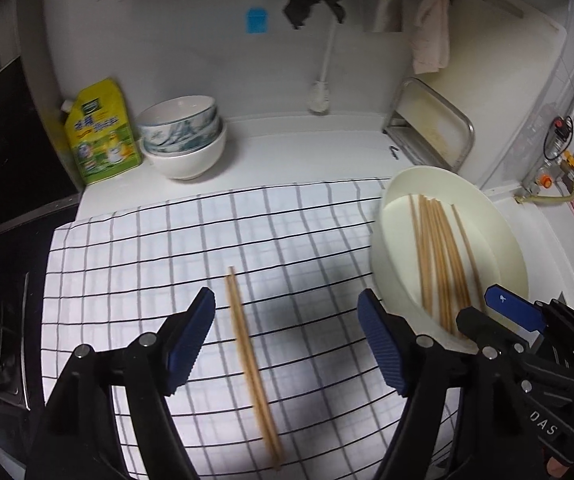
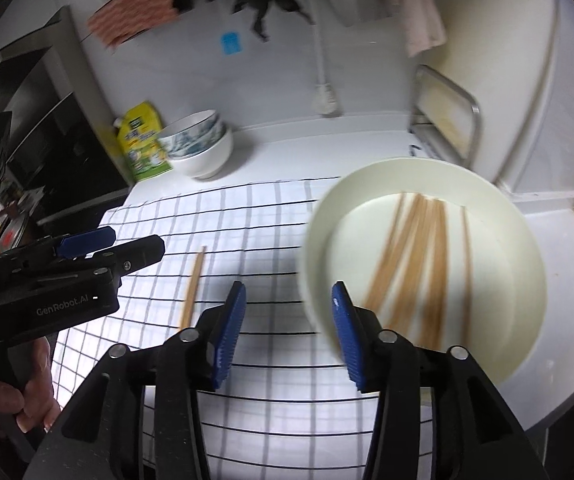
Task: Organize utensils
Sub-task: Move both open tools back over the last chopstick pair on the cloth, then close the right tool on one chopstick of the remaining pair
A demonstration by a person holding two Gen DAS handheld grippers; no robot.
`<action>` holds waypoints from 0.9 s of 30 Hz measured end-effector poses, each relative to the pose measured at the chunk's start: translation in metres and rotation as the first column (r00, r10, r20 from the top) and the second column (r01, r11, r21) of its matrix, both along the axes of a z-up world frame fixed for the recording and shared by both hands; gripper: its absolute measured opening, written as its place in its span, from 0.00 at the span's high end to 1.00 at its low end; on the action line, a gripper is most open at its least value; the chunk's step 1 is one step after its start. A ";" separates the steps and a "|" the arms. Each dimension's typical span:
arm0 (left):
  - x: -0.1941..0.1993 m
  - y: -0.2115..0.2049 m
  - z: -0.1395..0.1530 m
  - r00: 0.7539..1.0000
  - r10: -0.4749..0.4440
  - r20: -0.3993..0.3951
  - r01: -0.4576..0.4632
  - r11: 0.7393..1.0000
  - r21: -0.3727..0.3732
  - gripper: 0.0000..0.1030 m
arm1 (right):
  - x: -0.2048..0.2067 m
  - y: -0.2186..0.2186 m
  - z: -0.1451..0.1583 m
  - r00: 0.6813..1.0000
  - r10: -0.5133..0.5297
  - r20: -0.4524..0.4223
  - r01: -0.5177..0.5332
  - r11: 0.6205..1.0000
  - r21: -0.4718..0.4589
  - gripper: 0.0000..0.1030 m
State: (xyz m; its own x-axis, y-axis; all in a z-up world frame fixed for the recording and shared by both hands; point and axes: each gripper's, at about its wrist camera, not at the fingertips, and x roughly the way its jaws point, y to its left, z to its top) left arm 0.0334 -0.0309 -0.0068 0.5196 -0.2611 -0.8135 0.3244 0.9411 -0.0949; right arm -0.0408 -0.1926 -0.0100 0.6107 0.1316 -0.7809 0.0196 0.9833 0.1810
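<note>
Left gripper (image 1: 287, 344) is hanging over the checked cloth (image 1: 135, 280) with its jaws wide apart and nothing between the pads; the pair of chopsticks (image 1: 249, 364) is lying flat on the cloth under the gap, closer to the left finger, untouched. Those two sticks are lying side by side, touching along their length, running from mid-cloth toward the near edge. Right gripper (image 2: 287, 328) is sitting at a medium opening, also gripping nothing, its pads hovering over the cloth's right side with the right finger overlapping the near-left rim of the cream plate (image 2: 527, 264) in the right wrist view (contact with the rim can't be confirmed, picture is blurred). The plate is resting at the right edge of the cloth, partly on the white counter (image 1: 307, 148), and is carrying a loose bundle of chopsticks (image 2: 419, 268) fanned out across its middle, far ends spreading, near ends bunching toward the near rim. In the left wrist view the right gripper's body is showing at the near right, next to the plate. In the right wrist view the left gripper is showing at the left with a hand (image 2: 3, 396) wrapping its handle. Far left on the counter: stacked bowls (image 1: 183, 140) standing just beside a yellow-green refill pouch (image 1: 99, 132). Far right: a metal tray (image 1: 439, 120) leaning upright near the wall. A brush (image 1: 321, 92) is hanging down the back wall between them.
</note>
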 end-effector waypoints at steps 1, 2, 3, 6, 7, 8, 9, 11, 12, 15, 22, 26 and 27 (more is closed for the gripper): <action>0.000 0.008 -0.001 1.000 0.014 -0.001 -0.014 1.000 0.002 0.27 | 0.001 0.006 -0.001 1.000 0.009 -0.002 -0.009 1.000 0.000 0.55; 0.001 0.015 -0.003 1.000 0.026 -0.003 -0.026 1.000 0.003 0.25 | 0.002 0.012 -0.002 1.000 0.018 -0.005 -0.018 1.000 -0.001 0.54; 0.002 0.022 -0.005 0.999 0.038 -0.006 -0.038 0.999 0.005 0.24 | 0.003 0.020 -0.004 1.000 0.030 -0.008 -0.030 1.000 -0.002 0.53; 0.003 0.045 -0.014 0.997 0.081 -0.021 -0.081 0.997 0.013 0.22 | 0.005 0.038 -0.010 0.998 0.053 -0.020 -0.053 0.999 0.002 0.52; 0.003 0.050 -0.017 0.995 0.093 -0.026 -0.093 0.996 0.017 0.22 | 0.006 0.044 -0.014 0.998 0.059 -0.025 -0.059 0.998 0.003 0.52; 0.004 0.058 -0.022 0.993 0.110 -0.035 -0.109 0.994 0.022 0.21 | 0.006 0.051 -0.019 0.997 0.068 -0.031 -0.068 0.998 0.005 0.52; 0.004 0.065 -0.026 0.992 0.122 -0.042 -0.121 0.992 0.025 0.21 | 0.006 0.057 -0.024 0.997 0.073 -0.036 -0.073 0.997 0.004 0.52; 0.004 0.078 -0.036 0.988 0.144 -0.058 -0.142 0.989 0.031 0.21 | 0.007 0.067 -0.034 0.995 0.081 -0.051 -0.081 0.997 0.006 0.52; 0.003 0.084 -0.040 0.986 0.151 -0.064 -0.149 0.988 0.034 0.20 | 0.008 0.073 -0.043 0.995 0.084 -0.061 -0.084 0.996 0.013 0.52; 0.001 0.098 -0.054 0.983 0.171 -0.074 -0.167 0.985 0.050 0.20 | 0.010 0.086 -0.063 0.992 0.090 -0.086 -0.089 0.996 0.020 0.52; -0.002 0.113 -0.079 0.983 0.163 -0.089 -0.156 0.984 0.083 0.20 | 0.016 0.105 -0.107 0.985 0.096 -0.141 -0.093 0.995 0.025 0.52; -0.005 0.119 -0.088 0.982 0.161 -0.098 -0.153 0.985 0.078 0.20 | 0.017 0.113 -0.121 0.984 0.091 -0.155 -0.093 0.996 -0.002 0.52; -0.005 0.120 -0.090 0.982 0.161 -0.100 -0.154 0.985 0.077 0.20 | 0.018 0.114 -0.123 0.983 0.091 -0.157 -0.094 0.996 -0.008 0.52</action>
State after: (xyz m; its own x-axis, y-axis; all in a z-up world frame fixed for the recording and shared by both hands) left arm 0.0281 0.0891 -0.0965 0.4601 -0.1247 -0.8791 0.1635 0.9851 -0.0541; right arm -0.0231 -0.0786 -0.1333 0.4668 0.1692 -0.8680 -0.0449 0.9848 0.1678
